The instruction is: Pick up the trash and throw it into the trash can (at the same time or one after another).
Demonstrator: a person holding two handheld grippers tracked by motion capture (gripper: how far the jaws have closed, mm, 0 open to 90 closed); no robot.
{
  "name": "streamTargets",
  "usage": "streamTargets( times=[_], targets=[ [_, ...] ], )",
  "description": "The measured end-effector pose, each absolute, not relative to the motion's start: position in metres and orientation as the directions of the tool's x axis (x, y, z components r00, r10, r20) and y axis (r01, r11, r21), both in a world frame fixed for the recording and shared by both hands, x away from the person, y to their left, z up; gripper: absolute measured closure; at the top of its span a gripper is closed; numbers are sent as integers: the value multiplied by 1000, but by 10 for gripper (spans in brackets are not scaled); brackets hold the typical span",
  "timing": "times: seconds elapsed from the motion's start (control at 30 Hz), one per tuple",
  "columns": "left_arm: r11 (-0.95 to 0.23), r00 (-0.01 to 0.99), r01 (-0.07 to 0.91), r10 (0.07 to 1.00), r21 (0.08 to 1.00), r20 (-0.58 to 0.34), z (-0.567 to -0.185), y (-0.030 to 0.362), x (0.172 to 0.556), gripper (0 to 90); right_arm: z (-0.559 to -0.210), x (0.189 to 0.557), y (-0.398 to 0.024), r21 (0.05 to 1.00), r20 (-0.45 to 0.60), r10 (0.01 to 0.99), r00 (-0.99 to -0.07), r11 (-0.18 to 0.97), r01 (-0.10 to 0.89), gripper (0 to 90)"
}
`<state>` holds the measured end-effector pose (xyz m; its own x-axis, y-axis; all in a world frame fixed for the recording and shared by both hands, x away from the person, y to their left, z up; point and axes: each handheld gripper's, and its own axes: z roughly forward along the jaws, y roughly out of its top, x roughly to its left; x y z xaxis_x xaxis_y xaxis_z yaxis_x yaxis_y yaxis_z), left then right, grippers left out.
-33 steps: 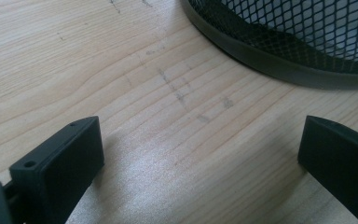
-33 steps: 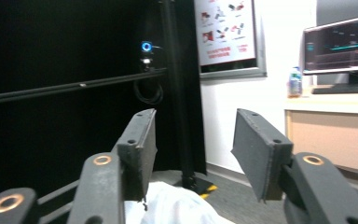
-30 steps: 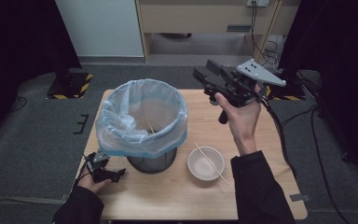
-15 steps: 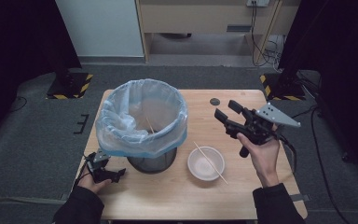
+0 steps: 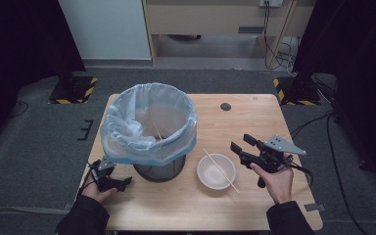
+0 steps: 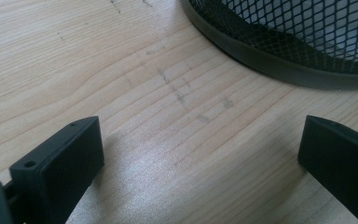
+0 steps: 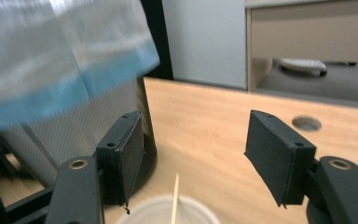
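The right gripper (image 5: 241, 147), jaws spread, hovered beside a white bowl (image 5: 216, 171) holding a chopstick (image 5: 221, 170) (left gripper (image 5: 120, 183) also spread).

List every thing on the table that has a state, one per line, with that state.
Bin: upright, lined with a blue bag, one stick inside.
Bowl: upright, a chopstick lying across it.
Left claw: open, low over the table, holding nothing.
Right claw: open, empty, beside the bowl.
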<state>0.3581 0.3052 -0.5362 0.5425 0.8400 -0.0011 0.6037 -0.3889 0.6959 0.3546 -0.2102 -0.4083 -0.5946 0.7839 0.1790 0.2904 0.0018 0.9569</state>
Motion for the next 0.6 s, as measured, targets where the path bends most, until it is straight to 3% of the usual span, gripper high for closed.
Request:
streamTargets(
  times=[0.37, 0.6],
  targets=[
    [-390, 544, 604, 839, 695, -1, -536, 305, 358, 0, -442, 354, -197, 898, 137, 781, -609, 162, 410, 421],
    [-390, 544, 604, 839, 696, -1, -536, 305, 358, 0, -459, 354, -186, 846, 132, 768, -627, 242, 475, 525]
  ],
)
